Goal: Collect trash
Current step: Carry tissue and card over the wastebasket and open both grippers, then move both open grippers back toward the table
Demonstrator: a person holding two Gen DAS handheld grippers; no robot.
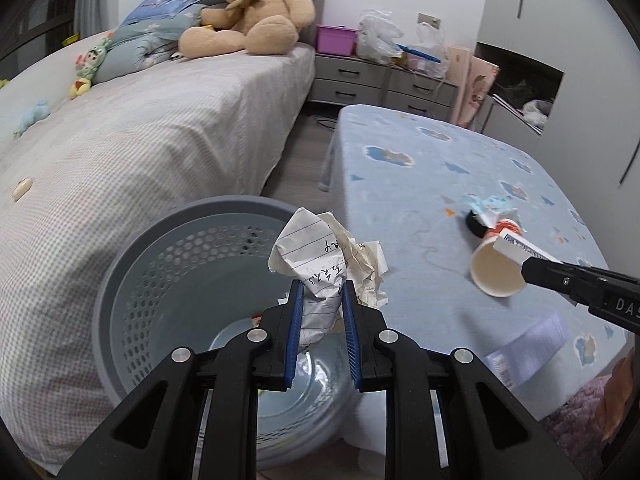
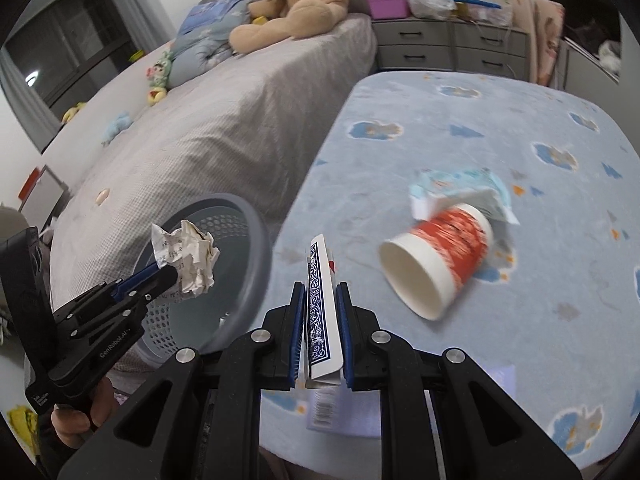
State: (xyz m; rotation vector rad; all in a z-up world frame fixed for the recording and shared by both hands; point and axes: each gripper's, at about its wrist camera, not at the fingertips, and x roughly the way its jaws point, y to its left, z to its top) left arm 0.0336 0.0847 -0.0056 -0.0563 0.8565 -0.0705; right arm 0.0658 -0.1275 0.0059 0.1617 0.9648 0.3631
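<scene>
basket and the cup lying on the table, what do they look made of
Basket: likely moulded plastic, matte grey-blue, with a thick smooth rim and rows of punched holes in the wall. Cup: apparently paper, with a plain off-white inside, thin rolled lip and red printed outside.

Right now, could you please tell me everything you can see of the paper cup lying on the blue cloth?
The paper cup lies on its side on the blue patterned cloth, its open mouth turned toward the cameras. Its outside is red with a white rim band; the inside is plain cream and looks empty. It appears undented. Its base end rests against a crumpled light-blue wrapper. Nothing grips it: the right tongs, shut on a blue-backed card box, are beside it but apart from it.
</scene>
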